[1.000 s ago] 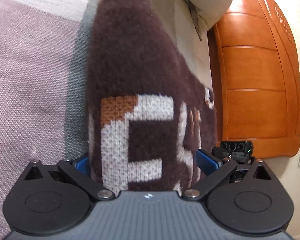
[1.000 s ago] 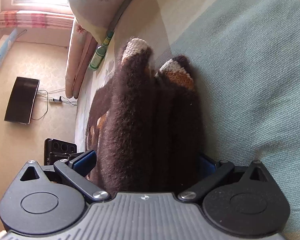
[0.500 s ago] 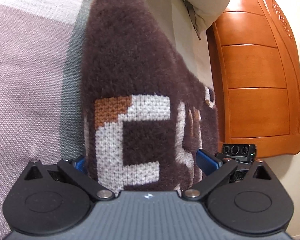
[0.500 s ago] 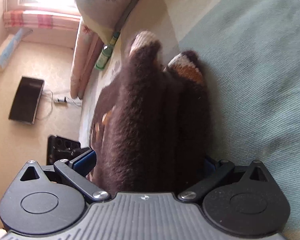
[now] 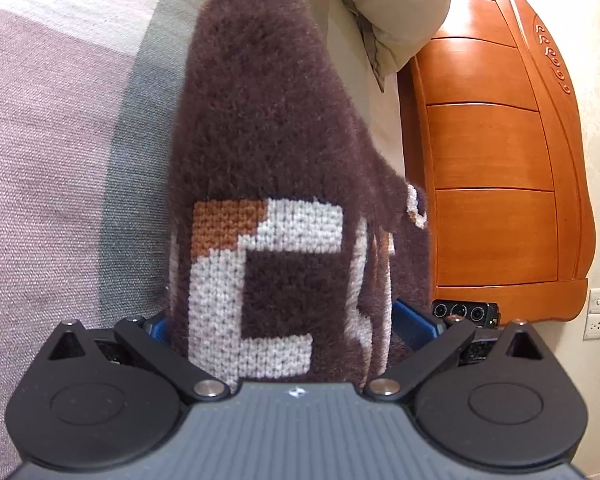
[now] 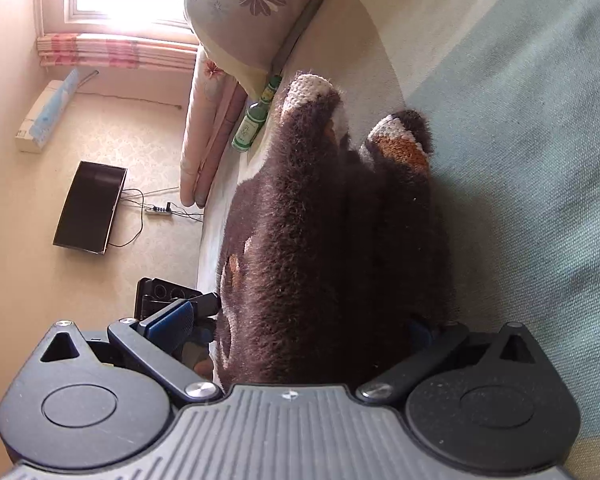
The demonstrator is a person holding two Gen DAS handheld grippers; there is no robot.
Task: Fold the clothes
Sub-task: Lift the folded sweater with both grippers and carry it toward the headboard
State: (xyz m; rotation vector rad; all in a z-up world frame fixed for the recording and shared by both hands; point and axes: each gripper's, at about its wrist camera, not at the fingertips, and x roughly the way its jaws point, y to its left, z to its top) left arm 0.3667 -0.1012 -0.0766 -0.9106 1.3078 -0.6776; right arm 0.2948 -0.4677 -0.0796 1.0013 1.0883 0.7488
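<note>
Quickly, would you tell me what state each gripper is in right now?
Left gripper: shut on the brown sweater.
Right gripper: shut on the same brown sweater, bunched thick between its fingers.

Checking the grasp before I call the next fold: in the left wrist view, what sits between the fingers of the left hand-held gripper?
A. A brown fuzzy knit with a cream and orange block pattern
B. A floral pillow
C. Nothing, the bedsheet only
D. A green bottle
A: the brown fuzzy knit fills the space between the fingers of the left hand-held gripper, its cream and orange pattern facing the camera.
</note>
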